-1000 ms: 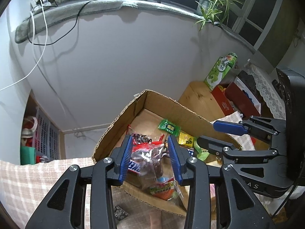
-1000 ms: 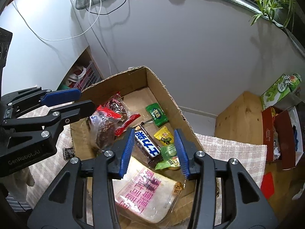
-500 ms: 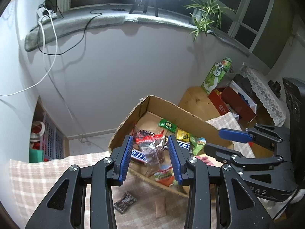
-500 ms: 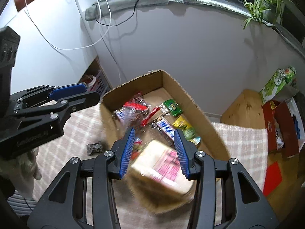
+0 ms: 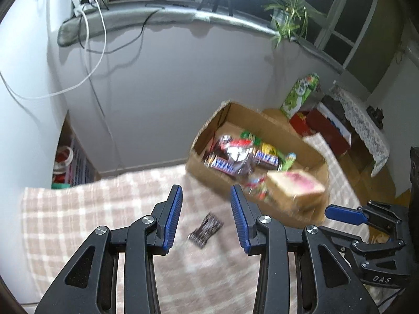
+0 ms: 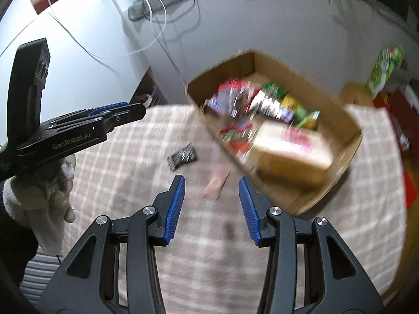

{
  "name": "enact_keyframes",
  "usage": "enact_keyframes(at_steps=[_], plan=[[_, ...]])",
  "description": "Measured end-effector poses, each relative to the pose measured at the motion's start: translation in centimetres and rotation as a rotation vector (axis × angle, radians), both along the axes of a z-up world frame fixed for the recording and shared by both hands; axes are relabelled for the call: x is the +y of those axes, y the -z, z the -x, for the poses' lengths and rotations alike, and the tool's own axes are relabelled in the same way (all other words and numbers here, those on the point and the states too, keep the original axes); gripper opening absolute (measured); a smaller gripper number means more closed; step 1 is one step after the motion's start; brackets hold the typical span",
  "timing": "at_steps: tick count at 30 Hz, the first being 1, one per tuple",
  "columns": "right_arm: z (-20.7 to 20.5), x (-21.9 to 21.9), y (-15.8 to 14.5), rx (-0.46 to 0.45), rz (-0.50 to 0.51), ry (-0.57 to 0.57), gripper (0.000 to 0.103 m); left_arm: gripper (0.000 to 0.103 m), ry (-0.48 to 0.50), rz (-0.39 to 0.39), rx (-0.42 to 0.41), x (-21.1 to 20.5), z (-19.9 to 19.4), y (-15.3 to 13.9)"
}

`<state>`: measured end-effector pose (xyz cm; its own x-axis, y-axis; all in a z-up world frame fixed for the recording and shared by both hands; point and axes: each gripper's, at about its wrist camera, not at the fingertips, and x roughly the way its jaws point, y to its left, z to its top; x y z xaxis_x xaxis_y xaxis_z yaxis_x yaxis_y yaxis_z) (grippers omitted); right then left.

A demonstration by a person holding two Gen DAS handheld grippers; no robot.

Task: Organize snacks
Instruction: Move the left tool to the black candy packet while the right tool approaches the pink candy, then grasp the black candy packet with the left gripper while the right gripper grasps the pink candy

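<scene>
Our left gripper (image 5: 206,216) fills the bottom of the left wrist view with its jaws parted and nothing between the blue pads. Through that gap, low in the centre of the frame, we see one dark snack packet (image 5: 205,230) lying on the checked cloth (image 5: 104,209), apart from both pads.

Our right gripper (image 6: 212,206) stands the same way at the bottom of the right wrist view: jaws parted, pads bare. Between its fingertips in the picture lies one pinkish packet (image 6: 216,184) flat on the cloth. The dark packet appears here too, above and left of the left pad, near the pinkish one but not touching it. So we count two loose packets outside the box.

Further out, at the upper right of both views, sits one open cardboard box (image 6: 351,128) on the cloth. Inside it we make out a heap of wrappers, blurred, so we cannot count them. One large pale bag with a pink label (image 6: 290,144) lies at the near end of the box.

At the left edge of the right wrist view a gloved hand (image 6: 39,196) grips the handle of the left gripper. At the right edge of the left wrist view the right gripper's fingers show.
</scene>
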<state>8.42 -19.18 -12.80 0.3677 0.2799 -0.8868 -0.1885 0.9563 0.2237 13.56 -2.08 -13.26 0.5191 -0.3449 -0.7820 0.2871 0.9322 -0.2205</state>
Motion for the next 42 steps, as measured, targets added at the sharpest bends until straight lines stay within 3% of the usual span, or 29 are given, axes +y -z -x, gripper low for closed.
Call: enact_keyframes(at_steps=[6,12,27,39,42], plan=[[-0.1,1.4,4.5,0.069,0.035,0.06,0.045,0.036,0.035,0.009,0.058,1.0,0.8,3.1],[-0.9,1.7,6.7,0.09,0.055,0.106,0.045,0.036,0.084,0.009,0.09,1.2,1.0,5.6],[-2.9,3.0,9.1,0.112,0.097,0.114,0.045,0.036,0.225,-0.019,0.122,-0.9,0.3,8.2],[-3.9,4.3,9.9,0.112,0.159,0.08,0.045,0.036,0.26,-0.06,0.134,-1.7,-0.2,9.6],[-4.1,5.0,9.9,0.11,0.179,0.069,0.04,0.036,0.265,-0.071,0.136,-2.1,-0.3,9.9]])
